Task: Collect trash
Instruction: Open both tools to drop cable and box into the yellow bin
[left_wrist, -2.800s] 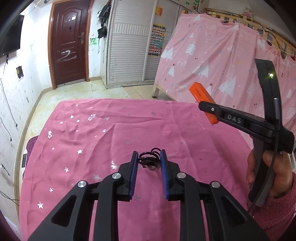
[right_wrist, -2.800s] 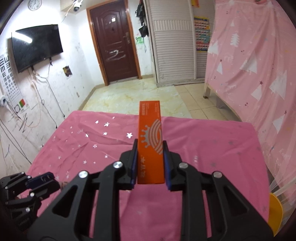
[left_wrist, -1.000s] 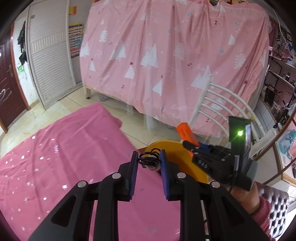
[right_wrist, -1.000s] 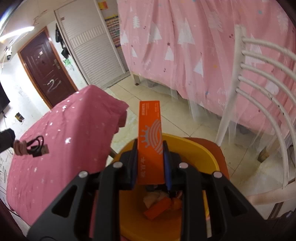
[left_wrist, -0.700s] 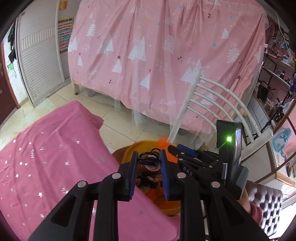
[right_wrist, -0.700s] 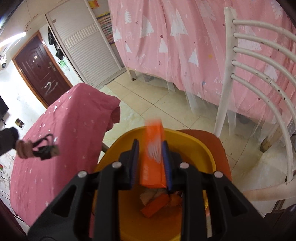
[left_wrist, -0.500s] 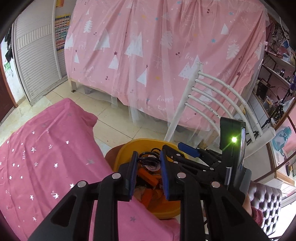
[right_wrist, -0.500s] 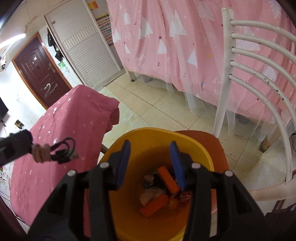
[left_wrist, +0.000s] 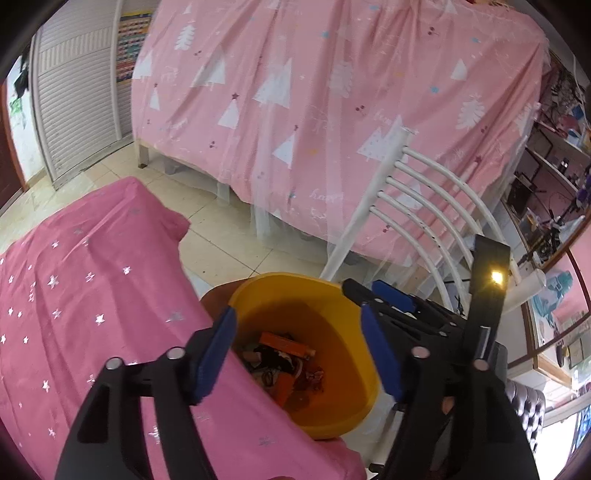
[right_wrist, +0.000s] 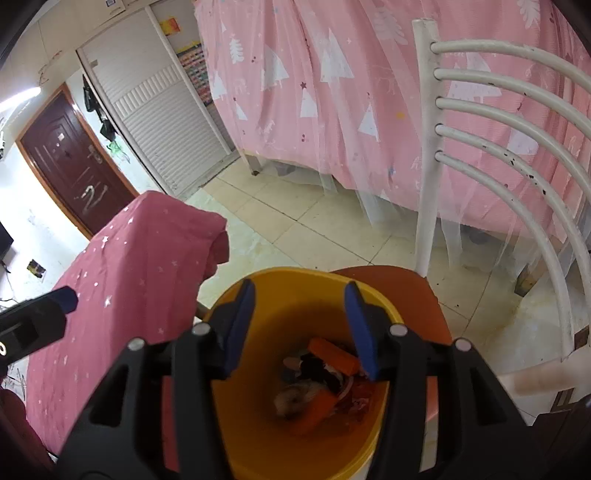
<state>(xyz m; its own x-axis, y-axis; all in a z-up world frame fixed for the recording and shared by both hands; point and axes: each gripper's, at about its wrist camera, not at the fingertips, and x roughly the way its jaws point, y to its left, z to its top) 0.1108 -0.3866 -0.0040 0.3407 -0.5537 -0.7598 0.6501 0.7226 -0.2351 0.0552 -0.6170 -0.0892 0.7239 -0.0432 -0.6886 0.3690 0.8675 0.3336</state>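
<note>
A yellow bin (left_wrist: 332, 398) (right_wrist: 258, 435) stands on an orange-red chair seat (right_wrist: 406, 291) beside the table. It holds trash: an orange box (left_wrist: 286, 343) (right_wrist: 334, 355), a black cable (left_wrist: 275, 356) (right_wrist: 314, 365) and wrappers. My left gripper (left_wrist: 299, 350) is open and empty above the bin. My right gripper (right_wrist: 301, 328) is open and empty over the bin; it also shows in the left wrist view (left_wrist: 384, 299). The left gripper's tip shows in the right wrist view (right_wrist: 55, 301).
A table with a pink star-print cloth (left_wrist: 74, 302) (right_wrist: 140, 266) lies left of the bin. A white chair back (left_wrist: 417, 221) (right_wrist: 480, 147) rises right of it. A pink curtain (left_wrist: 332, 110) hangs behind, over tiled floor (right_wrist: 314, 221).
The right gripper opened and the orange box fell into the bin. Then the left gripper opened and the black cable dropped in too.
</note>
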